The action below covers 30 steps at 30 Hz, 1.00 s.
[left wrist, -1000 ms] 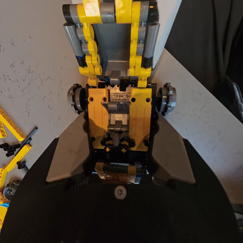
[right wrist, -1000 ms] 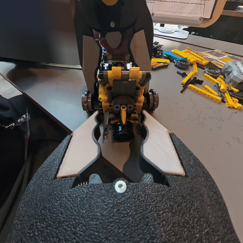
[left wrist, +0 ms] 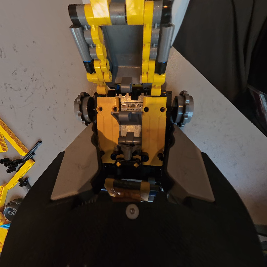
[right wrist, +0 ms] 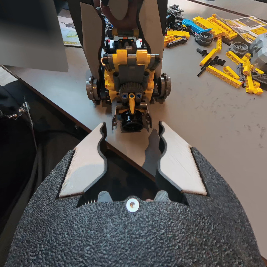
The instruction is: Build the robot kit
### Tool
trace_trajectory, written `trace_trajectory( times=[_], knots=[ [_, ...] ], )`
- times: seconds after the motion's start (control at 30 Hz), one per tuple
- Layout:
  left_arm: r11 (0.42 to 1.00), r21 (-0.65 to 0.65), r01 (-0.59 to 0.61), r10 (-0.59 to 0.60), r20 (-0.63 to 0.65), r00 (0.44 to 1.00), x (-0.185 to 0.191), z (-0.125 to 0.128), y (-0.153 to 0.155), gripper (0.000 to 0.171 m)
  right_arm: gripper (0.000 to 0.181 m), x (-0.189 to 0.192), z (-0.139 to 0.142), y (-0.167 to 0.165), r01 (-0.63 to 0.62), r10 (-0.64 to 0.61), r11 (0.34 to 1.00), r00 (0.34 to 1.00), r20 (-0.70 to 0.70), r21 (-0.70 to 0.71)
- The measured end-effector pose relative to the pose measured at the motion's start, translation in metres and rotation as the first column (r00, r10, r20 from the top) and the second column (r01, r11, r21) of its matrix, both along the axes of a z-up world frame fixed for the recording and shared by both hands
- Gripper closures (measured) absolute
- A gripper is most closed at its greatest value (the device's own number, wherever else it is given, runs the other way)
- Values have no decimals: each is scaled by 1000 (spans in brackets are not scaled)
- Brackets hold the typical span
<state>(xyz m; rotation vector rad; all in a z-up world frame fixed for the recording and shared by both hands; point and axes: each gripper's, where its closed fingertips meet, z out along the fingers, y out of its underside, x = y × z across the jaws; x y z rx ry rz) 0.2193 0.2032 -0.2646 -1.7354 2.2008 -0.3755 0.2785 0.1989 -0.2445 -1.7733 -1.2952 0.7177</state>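
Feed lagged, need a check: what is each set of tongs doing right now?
Left tongs: shut on the yellow brick vehicle, gripping its body sides.
Right tongs: open, empty, just short of the vehicle's black front wheel.

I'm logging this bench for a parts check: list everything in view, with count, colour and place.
brick-built vehicle: one, yellow, grey and black, on the table near its edge, clamped between the left gripper's fingers.
toothed wheels: two, grey, one on each side of the vehicle.
loose beams: many, yellow, scattered on the table to the right in the right wrist view.
loose pins and axles: several, black, beside the beams.
blue piece: one, at the far end of the pile.
table: one, pale grey, scuffed.
left gripper: black with grey fingers, shut on the vehicle.
right gripper: black with pale fingers, open, just short of the vehicle's front.
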Motion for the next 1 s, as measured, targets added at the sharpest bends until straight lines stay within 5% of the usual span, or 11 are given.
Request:
trace_trajectory(
  times=[0.33, 0.57, 1.0],
  knots=[
    [1000, 0, -4, 4, -2, 1000, 0, 0, 0, 74, 133, -1, -13, -5, -17, 17, 1000, 998, 58, 1],
    [1000, -1, -3, 3, 0, 1000, -1, 0, 0, 74, 116, 7, -13, -3, 24, -24, 1000, 999, 48, 4],
    [1000, -1, -5, 5, 0, 1000, -2, -1, 2, 74, 121, -1, -1, 1, 21, -18, 999, 998, -53, 38]
  ],
)
